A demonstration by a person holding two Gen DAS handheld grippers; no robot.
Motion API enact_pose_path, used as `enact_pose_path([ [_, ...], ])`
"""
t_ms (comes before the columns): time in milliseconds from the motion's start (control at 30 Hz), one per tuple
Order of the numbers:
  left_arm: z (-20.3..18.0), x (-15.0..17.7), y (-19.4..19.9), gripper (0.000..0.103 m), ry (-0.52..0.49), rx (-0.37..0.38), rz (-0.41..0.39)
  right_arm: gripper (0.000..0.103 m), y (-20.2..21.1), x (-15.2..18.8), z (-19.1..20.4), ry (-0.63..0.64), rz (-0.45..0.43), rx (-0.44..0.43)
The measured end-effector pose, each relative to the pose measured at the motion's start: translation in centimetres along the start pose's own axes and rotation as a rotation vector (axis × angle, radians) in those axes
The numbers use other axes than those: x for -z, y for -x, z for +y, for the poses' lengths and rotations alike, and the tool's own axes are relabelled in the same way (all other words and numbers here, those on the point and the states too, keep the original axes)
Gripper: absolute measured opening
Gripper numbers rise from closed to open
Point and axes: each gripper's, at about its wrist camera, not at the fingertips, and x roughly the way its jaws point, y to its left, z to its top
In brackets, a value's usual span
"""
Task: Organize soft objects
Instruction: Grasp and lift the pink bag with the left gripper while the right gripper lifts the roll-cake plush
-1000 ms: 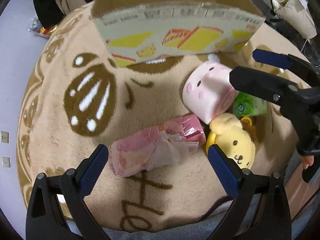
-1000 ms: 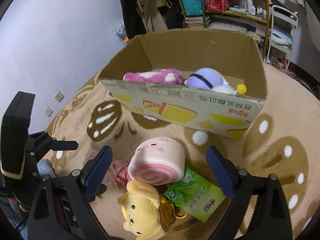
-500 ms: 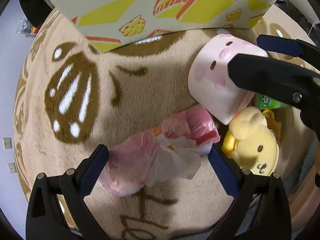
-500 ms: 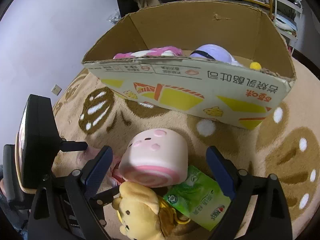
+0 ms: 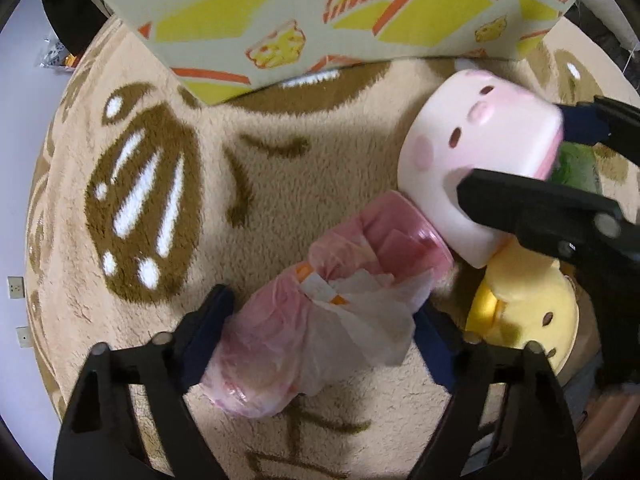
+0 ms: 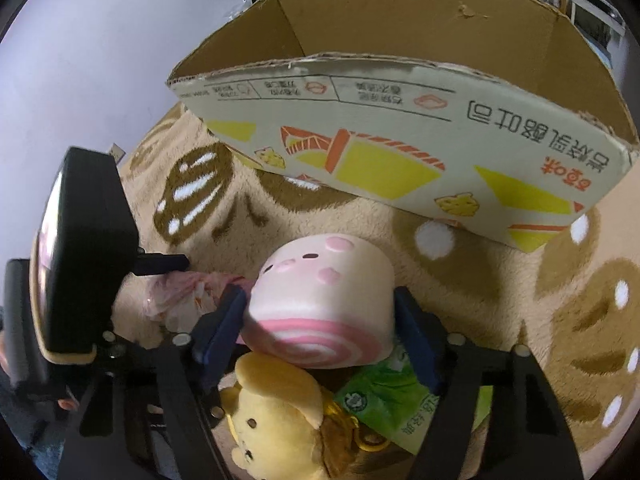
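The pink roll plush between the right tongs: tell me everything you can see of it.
The pink roll plush is a squat, soft-looking cylinder lying on its side on the beige rug. Its pale curved top bears a stitched face with pink cheeks; the near end shows a pink-and-white swirl. The right tongs are closing on it, blue pads at both flanks. It touches the yellow plush in front and overlaps the green packet.

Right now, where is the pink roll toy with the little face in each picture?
Left wrist view: pink roll toy at upper right, beside the yellow plush.
Right wrist view: pink roll toy at centre, between the closing right gripper.
Shared landmark: the cardboard box.
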Motion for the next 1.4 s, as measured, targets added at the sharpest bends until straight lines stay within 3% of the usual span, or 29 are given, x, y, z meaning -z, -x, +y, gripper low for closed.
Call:
enact_pose_path([
  [333,3.3,0.1,2.9,0.047,0.069,0.046,-0.043,0.051,1.7,-0.2,-0.5,-0.005,-0.063,-0.002],
  [733,8.1,1.9,6.7,0.039,0.235,0.052,-0.108,0.042,4.6,0.2,-0.1,0.014,-0.155,0.009],
  [1000,8.6,3.3,11.9,0.039,0.303,0.065,-0.284,0.036,6.6,0.4,0.2,0.007,-0.220,0.011],
  [1100,7.1,4.2,13.6,0.039,0.316,0.072,-0.333,0.036,7.9,0.6,0.2,-0.005,-0.261,0.011],
  [1400,6.2,4.2,17.7,0.039,0.324,0.009,-0.580,0.036,13.3,1.0,-0.2,-0.035,-0.429,0.030],
])
